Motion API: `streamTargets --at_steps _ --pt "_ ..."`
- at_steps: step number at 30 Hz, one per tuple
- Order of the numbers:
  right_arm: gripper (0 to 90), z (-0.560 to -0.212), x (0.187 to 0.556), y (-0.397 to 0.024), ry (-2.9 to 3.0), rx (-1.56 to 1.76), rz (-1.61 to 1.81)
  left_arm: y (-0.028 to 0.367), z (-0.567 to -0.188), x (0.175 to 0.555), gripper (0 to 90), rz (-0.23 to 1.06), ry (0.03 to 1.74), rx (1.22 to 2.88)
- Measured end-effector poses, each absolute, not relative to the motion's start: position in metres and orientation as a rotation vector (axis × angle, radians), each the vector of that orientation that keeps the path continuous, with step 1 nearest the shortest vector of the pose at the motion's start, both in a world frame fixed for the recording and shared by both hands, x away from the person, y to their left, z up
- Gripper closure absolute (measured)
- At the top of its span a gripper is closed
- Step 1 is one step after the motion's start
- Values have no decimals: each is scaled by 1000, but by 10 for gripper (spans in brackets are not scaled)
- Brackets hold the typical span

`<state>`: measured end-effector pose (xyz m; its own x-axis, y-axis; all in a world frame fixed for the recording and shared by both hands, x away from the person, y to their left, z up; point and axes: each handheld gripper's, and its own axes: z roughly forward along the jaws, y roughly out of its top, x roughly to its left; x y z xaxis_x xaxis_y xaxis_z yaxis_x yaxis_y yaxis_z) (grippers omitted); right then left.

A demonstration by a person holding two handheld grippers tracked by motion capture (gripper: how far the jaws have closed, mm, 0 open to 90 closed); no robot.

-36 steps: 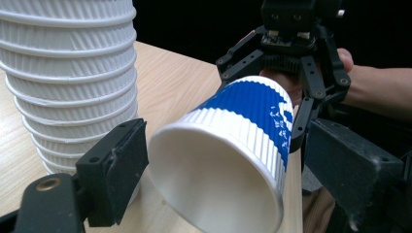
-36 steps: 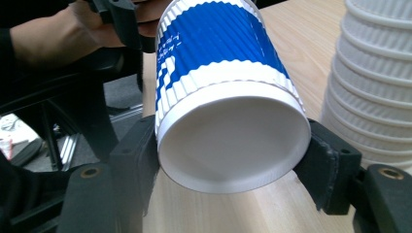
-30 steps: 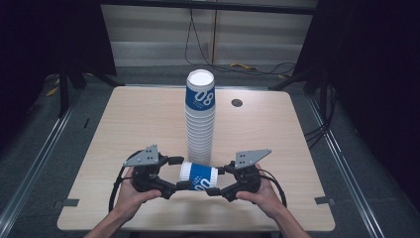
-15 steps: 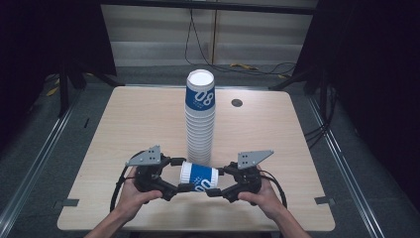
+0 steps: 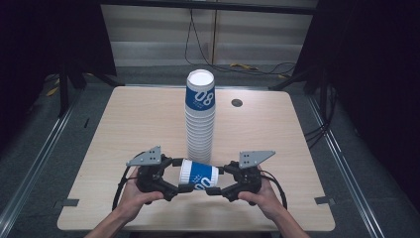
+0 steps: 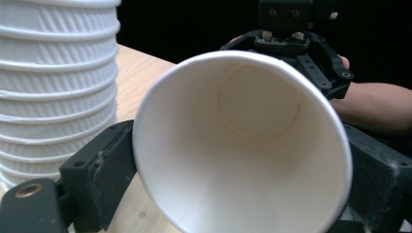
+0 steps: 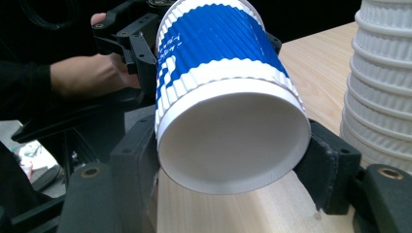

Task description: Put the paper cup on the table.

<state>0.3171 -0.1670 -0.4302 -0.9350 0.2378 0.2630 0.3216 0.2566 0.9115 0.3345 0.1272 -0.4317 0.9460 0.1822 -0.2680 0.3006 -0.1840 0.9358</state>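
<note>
Wooden table (image 5: pixel 124 124), dark room | blue cup (image 5: pixel 198 174) held sideways at near edge, before tall stack (image 5: pixel 200 119) | left gripper (image 5: pixel 174 177) pinches rim end, right gripper (image 5: pixel 218 181) clamps base | advice: pull ends apart straight, avoid crushing

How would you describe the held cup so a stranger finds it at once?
On the wooden table, find the tall stack of cups. Just in front lies the single cup, gripped between two hand-held tongs. Unlike the upright stacked ones, it lies sideways, alone.
</note>
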Motion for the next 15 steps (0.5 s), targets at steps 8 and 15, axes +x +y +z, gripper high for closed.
streamTargets --at_steps 8,15 --pt "314 -433 317 -164 -2462 -540 -1762 126 -435 336 109 -142 351 1787" --pt "309 -432 317 -164 -2463 -548 -1729 127 -434 336 130 -142 337 1787"
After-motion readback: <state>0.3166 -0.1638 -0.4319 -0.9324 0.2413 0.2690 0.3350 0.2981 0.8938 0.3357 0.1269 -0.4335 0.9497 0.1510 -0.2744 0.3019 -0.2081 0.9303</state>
